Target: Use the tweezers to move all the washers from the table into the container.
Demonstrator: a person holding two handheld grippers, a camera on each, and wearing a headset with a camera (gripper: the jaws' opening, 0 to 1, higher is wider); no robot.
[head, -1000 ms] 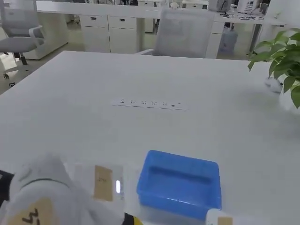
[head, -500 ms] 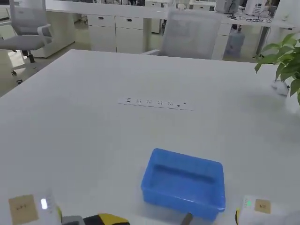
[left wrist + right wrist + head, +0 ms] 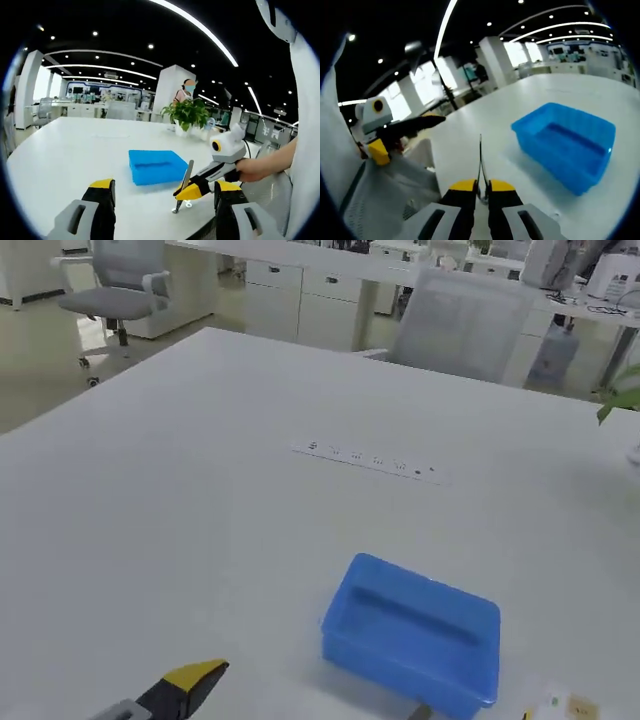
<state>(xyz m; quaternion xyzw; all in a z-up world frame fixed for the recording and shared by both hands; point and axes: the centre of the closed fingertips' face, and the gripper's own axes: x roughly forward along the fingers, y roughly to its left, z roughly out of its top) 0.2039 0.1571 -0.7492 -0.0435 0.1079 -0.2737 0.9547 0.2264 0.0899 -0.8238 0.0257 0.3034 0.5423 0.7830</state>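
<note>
A broad white table (image 3: pixel 200 490) with a power strip (image 3: pixel 367 460) stands in an open office. Beyond it are grey chairs (image 3: pixel 120 285), white drawer cabinets (image 3: pixel 290 300) and a pale floor (image 3: pixel 40 370). Strip lights (image 3: pixel 200 27) cross the dark ceiling above a potted plant (image 3: pixel 187 114).

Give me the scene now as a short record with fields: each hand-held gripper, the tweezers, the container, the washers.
left hand-held gripper: open, holds nothing
right hand-held gripper: shut on the tweezers
tweezers: tips point forward, beside the container
container: blue, on the white table, no washer seen inside
washers: too small to tell
</note>
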